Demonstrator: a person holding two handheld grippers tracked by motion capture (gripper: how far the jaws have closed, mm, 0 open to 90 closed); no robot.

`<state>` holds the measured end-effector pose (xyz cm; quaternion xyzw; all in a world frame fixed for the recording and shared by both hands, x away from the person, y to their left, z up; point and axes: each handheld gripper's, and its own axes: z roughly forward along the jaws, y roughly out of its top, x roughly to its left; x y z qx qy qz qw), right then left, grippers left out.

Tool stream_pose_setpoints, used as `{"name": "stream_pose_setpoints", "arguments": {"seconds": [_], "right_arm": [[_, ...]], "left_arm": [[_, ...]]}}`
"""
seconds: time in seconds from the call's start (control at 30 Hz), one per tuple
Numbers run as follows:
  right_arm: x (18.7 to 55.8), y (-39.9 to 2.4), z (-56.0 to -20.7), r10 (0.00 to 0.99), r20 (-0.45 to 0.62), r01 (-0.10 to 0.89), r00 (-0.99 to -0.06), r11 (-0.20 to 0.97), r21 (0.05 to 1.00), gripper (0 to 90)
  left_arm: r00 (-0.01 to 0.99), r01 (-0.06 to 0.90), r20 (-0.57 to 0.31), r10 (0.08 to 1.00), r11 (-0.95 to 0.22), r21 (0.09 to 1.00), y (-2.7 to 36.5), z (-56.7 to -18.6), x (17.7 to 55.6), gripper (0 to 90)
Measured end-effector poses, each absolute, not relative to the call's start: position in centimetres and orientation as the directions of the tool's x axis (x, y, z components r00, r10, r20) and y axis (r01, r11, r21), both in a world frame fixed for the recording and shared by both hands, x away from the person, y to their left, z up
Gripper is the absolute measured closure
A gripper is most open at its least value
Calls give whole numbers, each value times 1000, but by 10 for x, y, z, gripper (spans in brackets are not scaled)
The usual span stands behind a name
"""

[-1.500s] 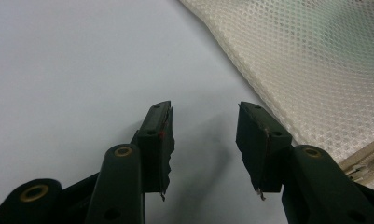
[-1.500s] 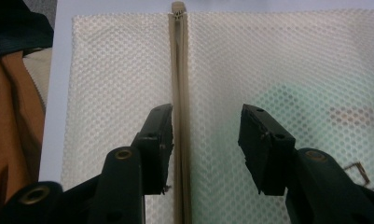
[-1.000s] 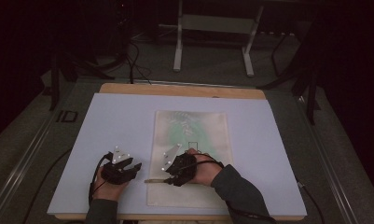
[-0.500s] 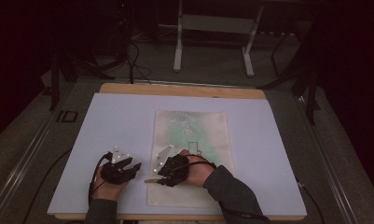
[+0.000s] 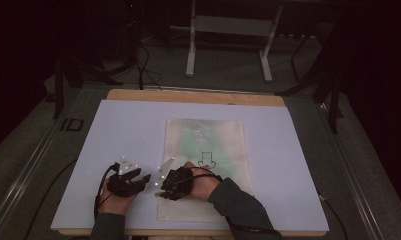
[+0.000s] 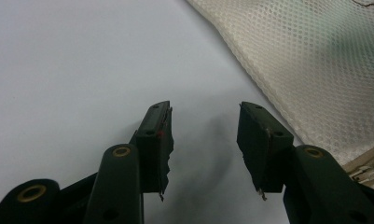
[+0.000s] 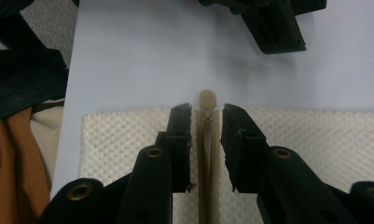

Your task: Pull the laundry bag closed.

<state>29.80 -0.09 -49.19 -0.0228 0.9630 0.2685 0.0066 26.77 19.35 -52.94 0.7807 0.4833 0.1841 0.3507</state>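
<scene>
Cream mesh bag [image 5: 208, 165] lies flat mid-tabletop, long side running away from the person, near end at the front edge; a green shape inside is too blurred to name. Zipper [image 7: 207, 163] runs along the bag's near end, pull tab [image 7: 206, 99] poking past the left edge. Right gripper [image 7: 206, 122] straddles the zipper, jaws slightly apart, not clearly pinching; hand low over the bag's near-left corner. Left gripper [image 6: 204, 122] just beside the bag on the bare white tabletop [image 5: 118, 130], jaws wide, empty.
</scene>
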Motion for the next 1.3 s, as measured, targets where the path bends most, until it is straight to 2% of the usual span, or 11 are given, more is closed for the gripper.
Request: {"name": "stream_pose_setpoints", "arguments": {"seconds": [0.73,0.93,1.3], "right_arm": [[299,31,-509,-23,-25,-32,-999,878,477,755],[299,36,-512,-30,-22,-37,-999,887,460,806],[299,25,-500,-13,-10,-16,-1000,843,537,807]], "left_arm": [[451,627,-56,891,-272,730,199,-528,268,540],[452,630,-57,890,-273,727,199,-528,268,540],[448,628,-56,892,-270,730,199,-528,268,540]]}}
